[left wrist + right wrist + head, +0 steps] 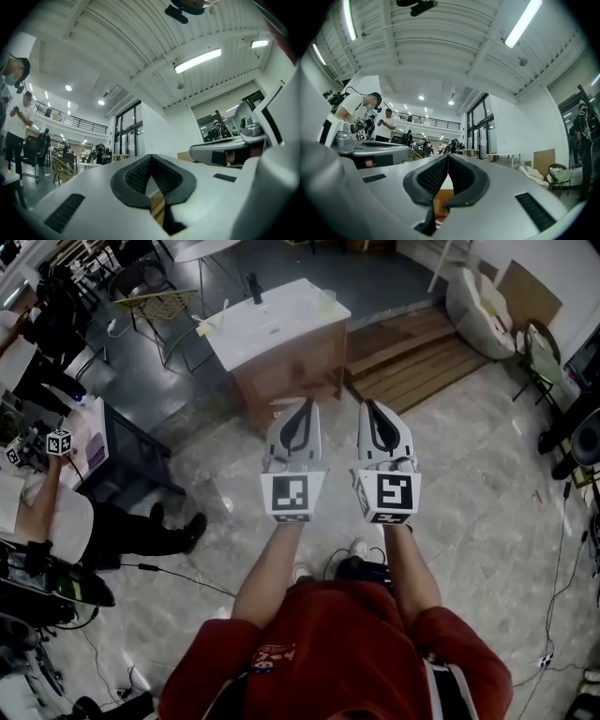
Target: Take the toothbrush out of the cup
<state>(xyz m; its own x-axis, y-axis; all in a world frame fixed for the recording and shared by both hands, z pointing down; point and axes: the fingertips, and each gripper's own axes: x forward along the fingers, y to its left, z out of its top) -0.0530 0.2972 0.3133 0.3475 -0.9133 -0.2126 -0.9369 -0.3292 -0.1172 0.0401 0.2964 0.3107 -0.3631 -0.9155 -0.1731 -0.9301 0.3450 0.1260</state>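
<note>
The toothbrush could not be made out in any view, nor the cup with any certainty. A small pale thing [328, 296] at the far right corner of the white sink top [281, 320] may have been the cup (too small to tell). That top sat on a wooden cabinet [291, 367] with a dark faucet [254, 289] near its back edge, well apart from both grippers.

The left gripper [306, 407] and the right gripper [369, 409] were held out side by side over the marble floor [469, 484], aimed roughly toward the cabinet. Each gripper view showed the ribbed pads pressed together at the tips with nothing between them, so both were clenched and empty. Held level and parallel like that, they looked to be in a carrying pose for walking up to the sink, and the task seemed not yet begun.

No brand or label could be read. The only marks were the black-and-white square patterns on the gripper cubes [292, 495], and a print on the person's red shirt [272, 652] was too blurred to read.
</note>
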